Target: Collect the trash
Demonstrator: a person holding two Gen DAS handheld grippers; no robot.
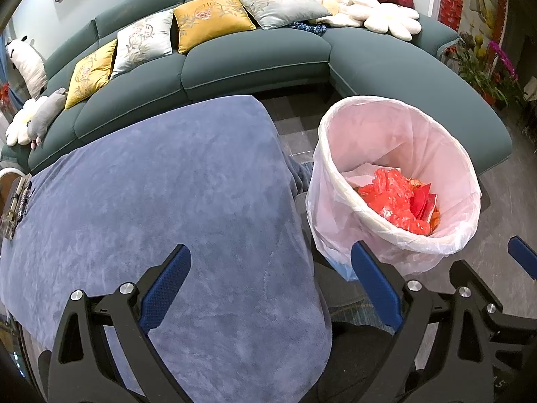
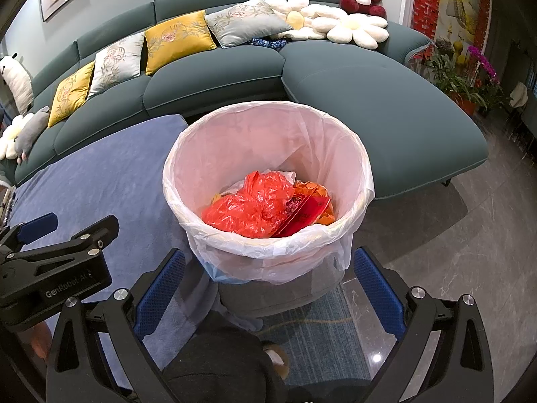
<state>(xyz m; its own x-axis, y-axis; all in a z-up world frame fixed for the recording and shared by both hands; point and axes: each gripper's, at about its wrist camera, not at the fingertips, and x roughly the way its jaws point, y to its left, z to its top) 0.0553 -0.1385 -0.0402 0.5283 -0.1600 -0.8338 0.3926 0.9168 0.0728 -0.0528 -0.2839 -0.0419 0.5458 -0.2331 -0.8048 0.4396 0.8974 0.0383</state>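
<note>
A round bin (image 2: 268,141) lined with a pale pink bag stands on the floor beside the table. Inside lie a crumpled red plastic bag (image 2: 255,205) and a red envelope (image 2: 305,215). My right gripper (image 2: 269,254) is open and empty, just short of the bin's near rim. My left gripper (image 1: 271,248) is also open and empty, over the right edge of the blue-covered table (image 1: 167,201). The bin (image 1: 386,134) with the red plastic bag (image 1: 392,198) sits to its right. Each gripper shows in the other's view: left gripper (image 2: 74,225), right gripper (image 1: 493,262).
A curved teal sofa (image 2: 369,100) with cushions and plush toys wraps behind the table and bin. Potted flowers (image 2: 470,74) stand at the far right. A clear object (image 1: 13,208) lies at the table's left edge. A person's slippered foot (image 2: 275,356) is below the right gripper.
</note>
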